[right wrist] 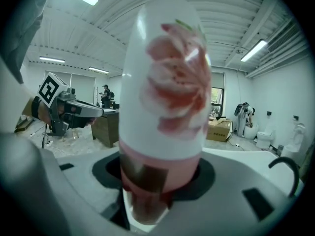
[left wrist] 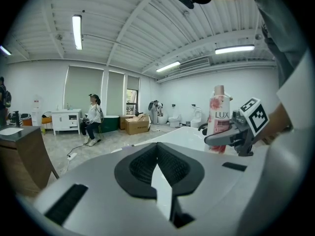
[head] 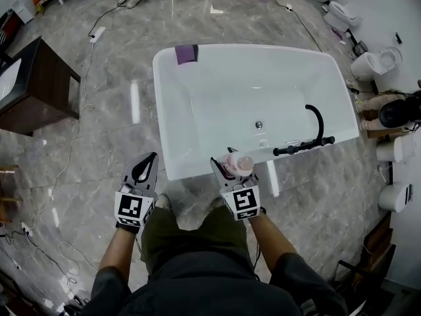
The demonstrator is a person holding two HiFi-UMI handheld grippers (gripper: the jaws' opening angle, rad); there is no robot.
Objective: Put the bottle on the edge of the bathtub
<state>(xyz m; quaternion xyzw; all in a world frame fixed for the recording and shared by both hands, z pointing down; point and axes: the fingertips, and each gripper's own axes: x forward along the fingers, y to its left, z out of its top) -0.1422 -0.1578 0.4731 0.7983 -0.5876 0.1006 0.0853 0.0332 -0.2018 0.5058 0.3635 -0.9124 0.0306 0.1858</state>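
A pink and white bottle with a flower print stands upright between the jaws of my right gripper, which is shut on its lower body. It hangs over the near rim of the white bathtub; whether it touches the rim I cannot tell. In the right gripper view the bottle fills the middle. The left gripper view shows the bottle and the right gripper at the right. My left gripper is shut on nothing, just left of the tub's near corner.
A black faucet stands on the tub's near right rim. A purple item lies on the far left rim. A dark cabinet is at the left, white toilets at the right, and cables on the marble floor.
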